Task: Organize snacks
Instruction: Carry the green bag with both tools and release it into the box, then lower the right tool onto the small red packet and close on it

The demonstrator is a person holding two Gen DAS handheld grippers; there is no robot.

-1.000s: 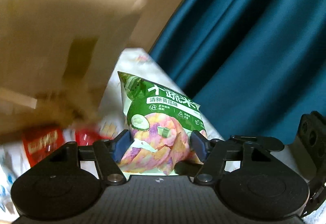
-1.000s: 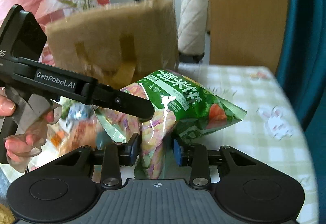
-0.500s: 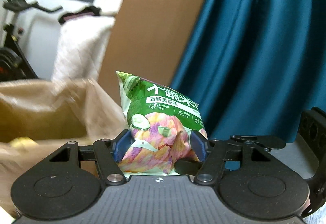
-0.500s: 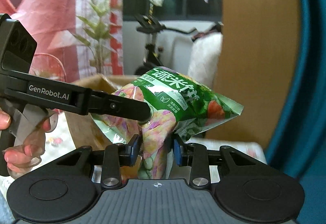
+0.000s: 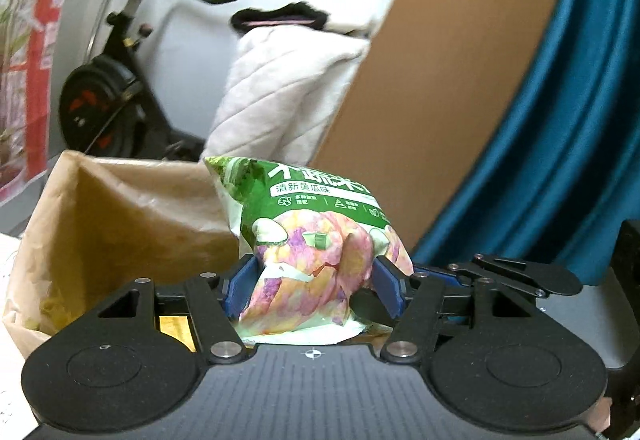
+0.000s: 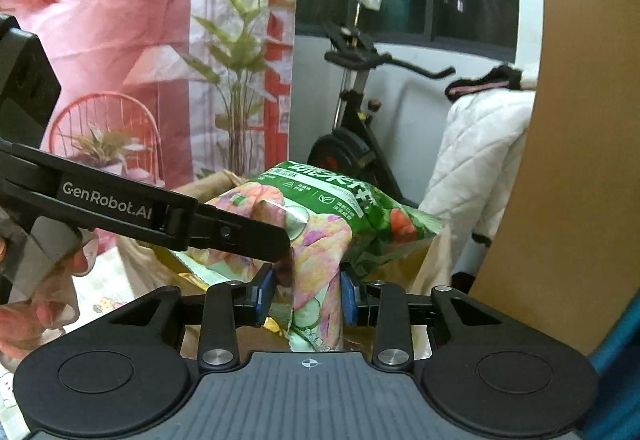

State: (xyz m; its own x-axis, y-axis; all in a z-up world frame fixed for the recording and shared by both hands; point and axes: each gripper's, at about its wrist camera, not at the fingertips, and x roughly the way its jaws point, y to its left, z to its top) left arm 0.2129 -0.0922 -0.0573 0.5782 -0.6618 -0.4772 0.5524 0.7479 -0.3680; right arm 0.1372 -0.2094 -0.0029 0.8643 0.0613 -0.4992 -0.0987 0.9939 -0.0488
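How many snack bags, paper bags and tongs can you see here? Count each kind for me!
Green snack bag: 1
Brown paper bag: 1
Tongs: 2, the left tongs and the right tongs, both squeezing the snack bag
Total: 4

Snack bag (image 5: 316,240) before paper bag (image 5: 132,215), exercise bike (image 5: 116,87) behind.

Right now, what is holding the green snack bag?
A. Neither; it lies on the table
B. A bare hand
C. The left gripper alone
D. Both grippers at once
D: the left gripper and the right gripper each pinch the snack bag.
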